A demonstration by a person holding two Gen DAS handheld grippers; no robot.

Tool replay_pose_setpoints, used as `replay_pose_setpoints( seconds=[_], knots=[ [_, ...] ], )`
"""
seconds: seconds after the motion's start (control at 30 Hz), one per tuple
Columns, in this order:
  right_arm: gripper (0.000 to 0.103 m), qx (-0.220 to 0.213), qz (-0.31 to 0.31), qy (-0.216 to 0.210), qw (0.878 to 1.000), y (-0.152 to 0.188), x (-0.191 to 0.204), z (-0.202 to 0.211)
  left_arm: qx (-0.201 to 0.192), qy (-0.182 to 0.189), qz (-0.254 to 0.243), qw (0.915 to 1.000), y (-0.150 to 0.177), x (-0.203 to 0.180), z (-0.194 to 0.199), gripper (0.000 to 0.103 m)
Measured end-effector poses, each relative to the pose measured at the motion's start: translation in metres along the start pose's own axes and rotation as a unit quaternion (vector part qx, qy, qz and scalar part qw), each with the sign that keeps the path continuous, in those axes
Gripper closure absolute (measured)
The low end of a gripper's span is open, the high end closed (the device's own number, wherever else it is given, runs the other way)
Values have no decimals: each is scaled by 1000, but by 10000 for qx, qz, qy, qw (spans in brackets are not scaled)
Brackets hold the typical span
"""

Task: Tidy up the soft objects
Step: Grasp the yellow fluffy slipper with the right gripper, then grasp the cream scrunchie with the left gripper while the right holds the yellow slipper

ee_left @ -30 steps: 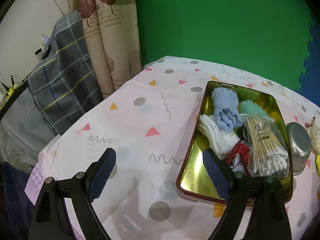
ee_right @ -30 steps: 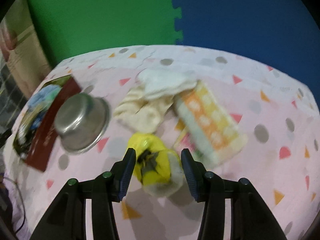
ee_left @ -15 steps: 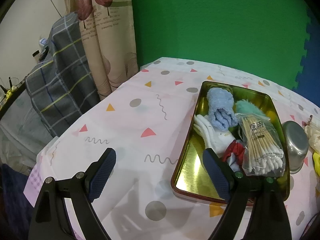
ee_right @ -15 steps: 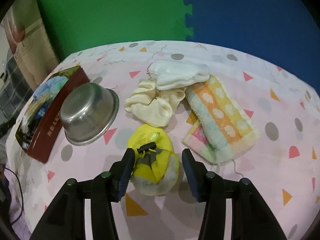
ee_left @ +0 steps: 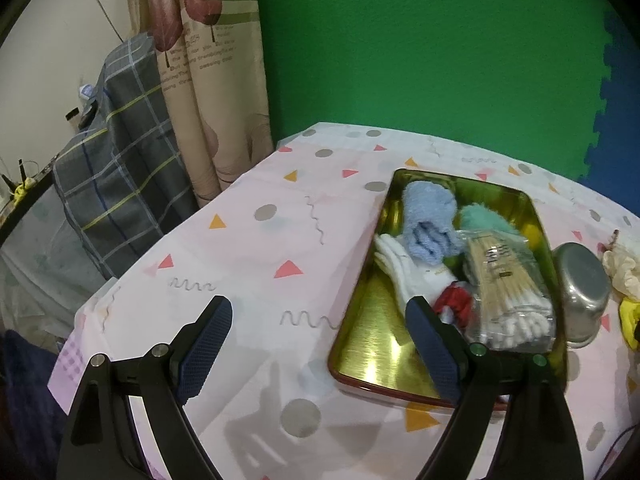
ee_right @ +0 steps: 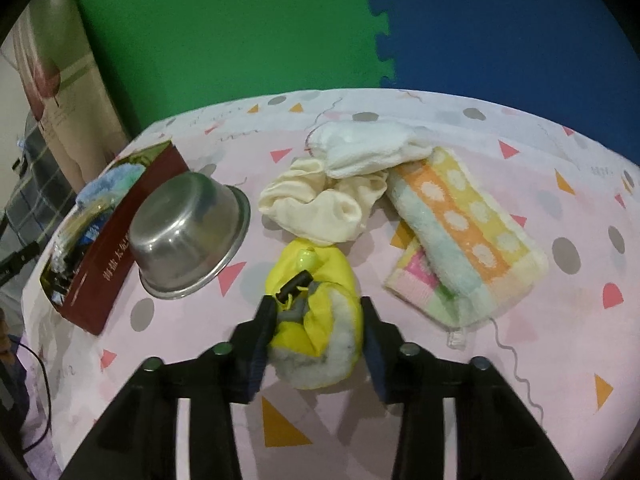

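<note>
Over a pink tablecloth (ee_left: 248, 248) dotted with triangles and grey spots, my left gripper (ee_left: 318, 334) hangs with its jaws spread wide and nothing between them, its right finger overlapping the near edge of a gold-lined tin tray (ee_left: 368, 344). Inside the tray lie a rolled blue towel (ee_left: 428, 224), a teal fluffy cloth (ee_left: 486, 218), a white glove (ee_left: 408, 276), a scrap of red fabric (ee_left: 454, 300) and a clear bag of cotton swabs (ee_left: 508, 284), packed together toward its far and right side. A steel bowl (ee_left: 582, 292) sits upside down just beside the tray's right wall, and a plaid grey cloth (ee_left: 116, 184) hangs past the table's left edge next to a patterned curtain (ee_left: 200, 80). In the right wrist view, my right gripper (ee_right: 316, 326) has its jaws partly closed around a yellow fleece-lined slipper (ee_right: 316, 304), both pads against its sides; whether they squeeze it firmly I cannot tell. The slipper rests on the cloth, near a cream sock (ee_right: 320, 200) beyond it, a white rolled towel (ee_right: 368, 146) farther back, and a striped orange-and-yellow towel (ee_right: 464, 232) to the right. The overturned steel bowl (ee_right: 188, 228) stands to the left, against the tray's dark red wall (ee_right: 112, 264)
</note>
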State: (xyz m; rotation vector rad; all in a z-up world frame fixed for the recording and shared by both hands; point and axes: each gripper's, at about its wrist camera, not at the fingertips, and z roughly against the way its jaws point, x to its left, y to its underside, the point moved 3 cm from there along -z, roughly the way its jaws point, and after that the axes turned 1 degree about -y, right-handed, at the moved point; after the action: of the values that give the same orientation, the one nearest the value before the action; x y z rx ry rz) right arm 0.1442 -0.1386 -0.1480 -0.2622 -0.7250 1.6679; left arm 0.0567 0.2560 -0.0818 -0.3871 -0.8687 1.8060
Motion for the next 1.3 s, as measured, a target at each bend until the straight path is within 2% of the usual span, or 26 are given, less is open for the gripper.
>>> replay_pose_setpoints(
  seconds=[0.23,0.47,0.6,0.93,1.07,1.3],
  knots=[
    [67,-153,-155,52,9998,12,-18,17,-80,375,-114,9992,-5,-26,22,17],
    [68,-274,-342,331,9985,32,-46,37,-93,982,-510,9938,-4,-79,46,17],
    [68,-368,-369,678,9963,40,-63,49,-227,1262,-844,9881,-1,-118,57,16],
    [68,-540,-890,1523,9828,54,-124,73,-88,1949,-1515,9690,5,-200,67,16],
    [68,-611,-1197,1471,9800,59,-141,74,66,2232,-1724,9594,7,-231,66,16],
    [68,-647,-1245,1405,9801,58,-144,71,259,2490,-1955,9482,8,-276,53,17]
  ],
)
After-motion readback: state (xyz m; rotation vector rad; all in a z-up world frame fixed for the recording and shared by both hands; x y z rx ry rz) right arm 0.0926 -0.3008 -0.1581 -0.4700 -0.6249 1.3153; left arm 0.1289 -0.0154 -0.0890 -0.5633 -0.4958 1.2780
